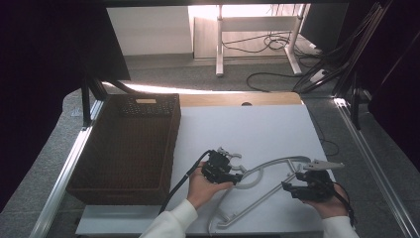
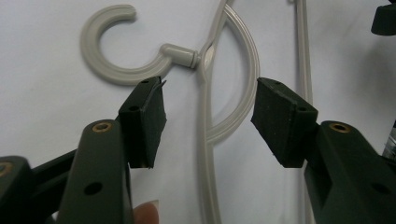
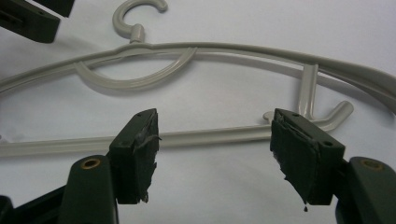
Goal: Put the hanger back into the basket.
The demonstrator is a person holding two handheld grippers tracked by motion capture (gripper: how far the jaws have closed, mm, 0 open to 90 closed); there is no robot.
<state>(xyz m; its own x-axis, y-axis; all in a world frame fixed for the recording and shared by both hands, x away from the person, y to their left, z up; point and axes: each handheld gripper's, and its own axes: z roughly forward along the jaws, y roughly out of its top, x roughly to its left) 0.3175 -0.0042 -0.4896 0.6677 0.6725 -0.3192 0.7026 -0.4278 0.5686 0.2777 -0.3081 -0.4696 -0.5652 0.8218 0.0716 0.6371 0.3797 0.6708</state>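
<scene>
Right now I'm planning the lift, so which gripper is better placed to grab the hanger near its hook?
Left. The left gripper is open astride the hanger just below its hook; the right gripper waits open at the bottom bar, farther off.

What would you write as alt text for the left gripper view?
The left gripper hangs open over a grey plastic hanger on a white table, its black jaws either side of the neck below the hook.

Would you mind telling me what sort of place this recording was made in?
Most likely a lab or workshop set up for recording, not a home: the white table sits in a metal frame, loose cables trail over the carpeted floor, and a bare desk frame stands behind.
</scene>
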